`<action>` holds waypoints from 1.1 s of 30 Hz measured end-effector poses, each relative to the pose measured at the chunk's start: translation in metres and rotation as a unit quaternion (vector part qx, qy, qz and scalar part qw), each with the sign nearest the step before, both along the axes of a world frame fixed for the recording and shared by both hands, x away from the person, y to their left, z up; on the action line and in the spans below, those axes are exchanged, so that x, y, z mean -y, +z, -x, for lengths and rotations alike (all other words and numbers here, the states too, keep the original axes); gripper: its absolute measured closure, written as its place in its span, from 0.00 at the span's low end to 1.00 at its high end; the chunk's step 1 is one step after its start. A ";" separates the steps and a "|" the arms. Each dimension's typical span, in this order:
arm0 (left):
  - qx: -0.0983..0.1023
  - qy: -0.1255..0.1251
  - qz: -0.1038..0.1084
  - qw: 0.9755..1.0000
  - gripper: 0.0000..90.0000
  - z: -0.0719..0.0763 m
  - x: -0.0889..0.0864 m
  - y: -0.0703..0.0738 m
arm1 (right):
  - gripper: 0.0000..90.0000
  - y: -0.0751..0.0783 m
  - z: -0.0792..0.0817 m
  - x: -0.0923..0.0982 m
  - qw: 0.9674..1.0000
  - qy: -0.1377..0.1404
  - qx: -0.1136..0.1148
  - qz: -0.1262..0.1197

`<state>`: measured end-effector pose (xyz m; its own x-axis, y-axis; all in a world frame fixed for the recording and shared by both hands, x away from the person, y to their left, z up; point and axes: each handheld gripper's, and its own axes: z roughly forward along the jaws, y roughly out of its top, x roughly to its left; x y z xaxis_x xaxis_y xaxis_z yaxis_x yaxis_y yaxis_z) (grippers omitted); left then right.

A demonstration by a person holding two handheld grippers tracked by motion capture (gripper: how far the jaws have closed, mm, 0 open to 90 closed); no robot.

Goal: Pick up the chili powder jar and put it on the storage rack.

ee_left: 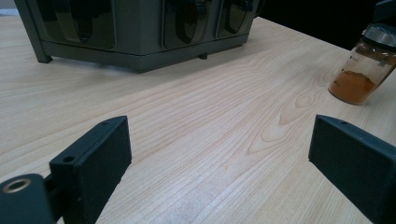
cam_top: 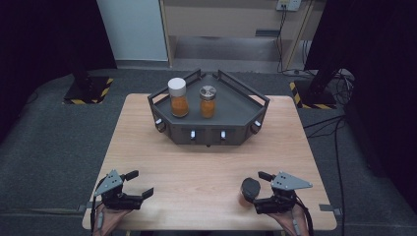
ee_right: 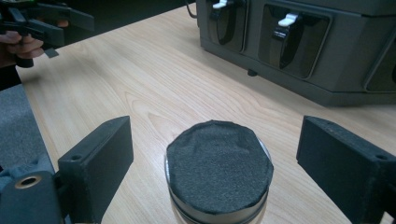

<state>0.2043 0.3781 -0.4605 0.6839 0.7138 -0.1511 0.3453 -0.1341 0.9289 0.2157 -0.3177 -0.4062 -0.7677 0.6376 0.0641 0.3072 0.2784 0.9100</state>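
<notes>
Right gripper view shows the right gripper (ee_right: 212, 158) spread wide, clear of the black-capped jar (ee_right: 218, 175) standing between its jaws. Centre them, then close evenly below the cap so it stays upright. Left gripper (cam_top: 132, 186) rests released, well aside.

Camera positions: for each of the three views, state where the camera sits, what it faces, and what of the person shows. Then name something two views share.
High view: above the person's side, facing the table, rack, both hands.
Left gripper view: along open jaws towards the rack.
Right gripper view: along open jaws flanking the black-lidded jar, untouched; left hand beyond.
Shared: that jar.
</notes>
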 end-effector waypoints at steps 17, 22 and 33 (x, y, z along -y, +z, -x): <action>0.001 0.000 -0.003 1.000 0.06 0.001 0.002 0.001 | 0.22 -0.016 -0.007 -0.008 1.000 -0.004 -0.018 0.012; 0.002 0.001 -0.002 1.000 0.05 0.001 0.002 0.001 | 0.34 -0.018 -0.006 -0.008 1.000 -0.003 -0.010 0.015; 0.001 -0.001 -0.006 1.000 0.06 0.001 0.002 0.002 | 0.39 -0.016 -0.001 -0.013 1.000 -0.007 0.001 0.026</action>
<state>0.2028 0.3758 -0.4583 0.6854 0.7146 -0.1401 0.3426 -0.1467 0.9280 0.2168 -0.3043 -0.4223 -0.7592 0.6502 0.0295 0.3095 0.3207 0.8952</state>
